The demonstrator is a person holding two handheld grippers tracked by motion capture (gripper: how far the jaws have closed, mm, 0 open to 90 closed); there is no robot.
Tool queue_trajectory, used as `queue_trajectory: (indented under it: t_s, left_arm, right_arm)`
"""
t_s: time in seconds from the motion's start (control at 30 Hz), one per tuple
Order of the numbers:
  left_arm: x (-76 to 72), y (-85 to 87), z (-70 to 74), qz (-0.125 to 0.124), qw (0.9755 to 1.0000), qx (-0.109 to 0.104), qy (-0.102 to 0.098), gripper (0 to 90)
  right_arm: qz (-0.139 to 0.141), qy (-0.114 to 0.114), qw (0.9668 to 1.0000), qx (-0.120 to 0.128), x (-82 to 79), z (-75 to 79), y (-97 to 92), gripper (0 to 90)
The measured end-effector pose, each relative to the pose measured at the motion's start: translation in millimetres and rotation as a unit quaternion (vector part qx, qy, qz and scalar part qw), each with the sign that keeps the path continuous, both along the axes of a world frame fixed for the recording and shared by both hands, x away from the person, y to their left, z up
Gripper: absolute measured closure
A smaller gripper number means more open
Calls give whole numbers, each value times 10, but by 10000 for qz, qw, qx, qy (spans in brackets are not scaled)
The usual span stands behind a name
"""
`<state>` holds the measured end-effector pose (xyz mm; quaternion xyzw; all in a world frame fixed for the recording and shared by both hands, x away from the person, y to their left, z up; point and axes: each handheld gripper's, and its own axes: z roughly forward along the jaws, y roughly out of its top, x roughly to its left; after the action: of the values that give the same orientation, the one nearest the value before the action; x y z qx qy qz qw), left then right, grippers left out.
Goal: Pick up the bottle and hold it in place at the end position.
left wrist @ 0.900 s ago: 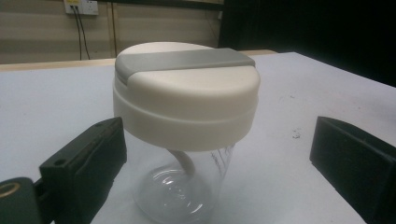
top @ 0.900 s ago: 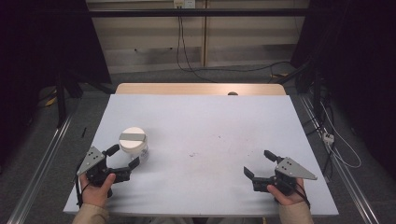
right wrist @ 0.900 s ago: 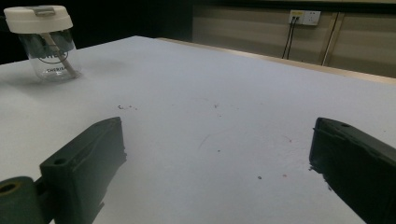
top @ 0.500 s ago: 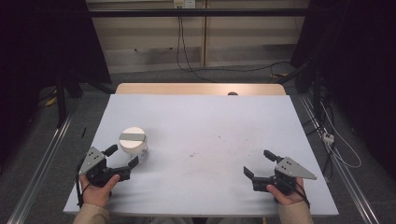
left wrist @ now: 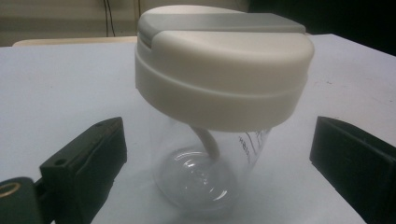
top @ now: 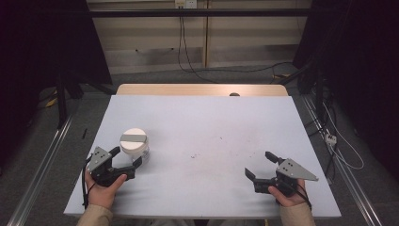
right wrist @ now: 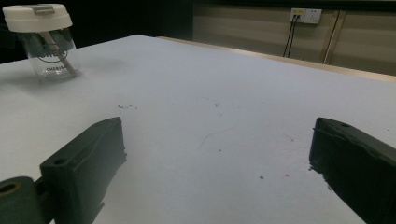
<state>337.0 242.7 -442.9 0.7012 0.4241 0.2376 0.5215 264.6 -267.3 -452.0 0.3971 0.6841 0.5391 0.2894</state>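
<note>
Left gripper (top: pixel 125 160) fingers spread wide, flanking the jar (top: pixel 135 146) without touching.

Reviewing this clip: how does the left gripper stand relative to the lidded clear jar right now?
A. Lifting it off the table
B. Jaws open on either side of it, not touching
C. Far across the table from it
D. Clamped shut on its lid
B: in the left gripper view the jar stands on the table between the left gripper's spread jaws, with gaps on both sides.

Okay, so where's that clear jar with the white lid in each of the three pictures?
High view: the jar stands at the table's left, between the left gripper jaws.
Left gripper view: the jar is centre, close up, between the open jaws.
Right gripper view: the jar is at the top left, far off.
Shared landmark: the grey strip across its lid.
</note>
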Motion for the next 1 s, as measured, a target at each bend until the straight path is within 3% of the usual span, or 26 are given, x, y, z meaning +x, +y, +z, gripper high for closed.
queue_trajectory:
  t_s: [0.2, 0.5, 0.83, 1.0]
  left_arm:
    - [86, -112, -25, 250, 9995, 38, 175, 37]
    - [157, -181, -66, 538, 9979, 236, 274, 47]
    - [232, -321, -112, 717, 9964, 354, 270, 61]
    - [282, -350, -111, 876, 9955, 267, 241, 62]
  right_arm:
    - [-15, 12, 10000, 3, -6, -2, -5, 30]
    - [8, 18, 10000, 19, -9, -4, -3, 31]
    - [-2, 25, 10000, 38, 0, -5, -3, 33]
    - [6, 20, 10000, 43, 4, -8, -7, 33]
